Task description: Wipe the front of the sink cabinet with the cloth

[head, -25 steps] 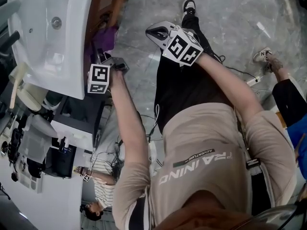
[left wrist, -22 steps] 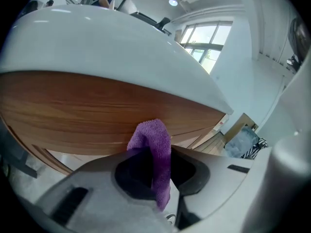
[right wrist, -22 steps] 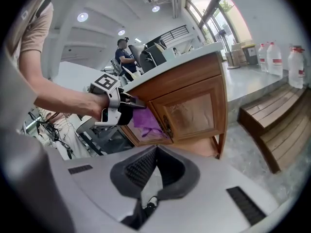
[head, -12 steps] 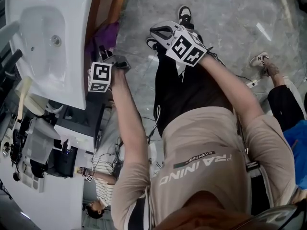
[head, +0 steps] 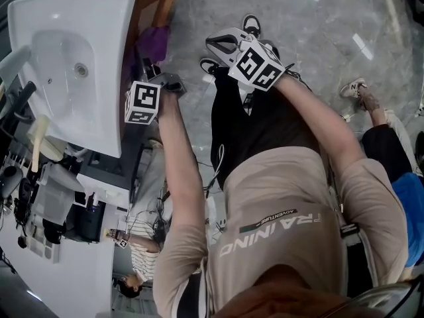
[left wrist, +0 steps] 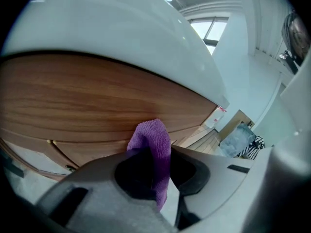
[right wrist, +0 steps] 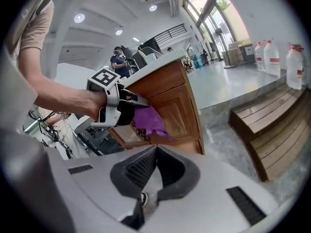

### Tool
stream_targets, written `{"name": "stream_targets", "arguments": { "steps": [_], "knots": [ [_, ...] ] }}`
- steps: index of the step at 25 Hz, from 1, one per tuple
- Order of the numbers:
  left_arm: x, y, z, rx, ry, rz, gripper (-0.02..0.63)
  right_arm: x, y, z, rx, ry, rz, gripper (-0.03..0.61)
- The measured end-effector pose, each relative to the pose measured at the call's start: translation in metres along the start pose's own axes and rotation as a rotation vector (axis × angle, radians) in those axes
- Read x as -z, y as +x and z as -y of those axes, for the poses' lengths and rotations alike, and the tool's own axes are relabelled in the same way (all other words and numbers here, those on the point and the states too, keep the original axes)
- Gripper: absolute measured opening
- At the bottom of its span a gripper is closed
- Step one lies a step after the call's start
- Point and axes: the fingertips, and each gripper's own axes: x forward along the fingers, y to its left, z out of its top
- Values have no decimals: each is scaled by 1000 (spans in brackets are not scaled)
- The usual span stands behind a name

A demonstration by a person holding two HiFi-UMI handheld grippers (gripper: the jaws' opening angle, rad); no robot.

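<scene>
A purple cloth [left wrist: 150, 142] is pinched in my left gripper [left wrist: 158, 166], which is shut on it. The cloth's tip rests against the wooden front of the sink cabinet [left wrist: 82, 98], just under the white basin [left wrist: 121, 28]. From above, the cloth [head: 151, 45] hangs beside the cabinet [head: 159, 2] below the basin's [head: 73, 65] edge, with the left gripper [head: 151, 75] right behind it. My right gripper [right wrist: 156, 149] is shut on nothing and held in the air away from the cabinet, above the floor [head: 222, 44]. Its camera shows the left gripper [right wrist: 114, 106] and cloth [right wrist: 151, 121].
A low wooden bench [right wrist: 272, 125] stands to the cabinet's right on the marble floor. Large water bottles [right wrist: 269, 52] line a ledge behind it. Another person's legs [head: 381, 121] and a floor cable [head: 331, 105] are at the right. Equipment clutter [head: 59, 197] lies beside the sink.
The left gripper and cloth have shifted slightly along the cabinet front. The head camera has swung, so the basin sits more squarely in view. The right gripper has barely moved.
</scene>
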Motion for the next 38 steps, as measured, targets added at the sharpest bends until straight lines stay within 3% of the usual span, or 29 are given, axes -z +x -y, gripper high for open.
{"name": "stream_targets", "arguments": {
  "steps": [18,28,33,38],
  "knots": [
    [-12,69,86,93,-11,23,40,-16,-7,58,2,-15,-4,12],
    [-6,90,147,322,56,12,40,-24,-8,70,41,12,36,12],
    [12,66,130,336,15,24,40,-3,-1,60,54,24,10,12],
    [43,19,66,293,-70,6,40,25,22,17,34,41,-34,12]
  ]
}}
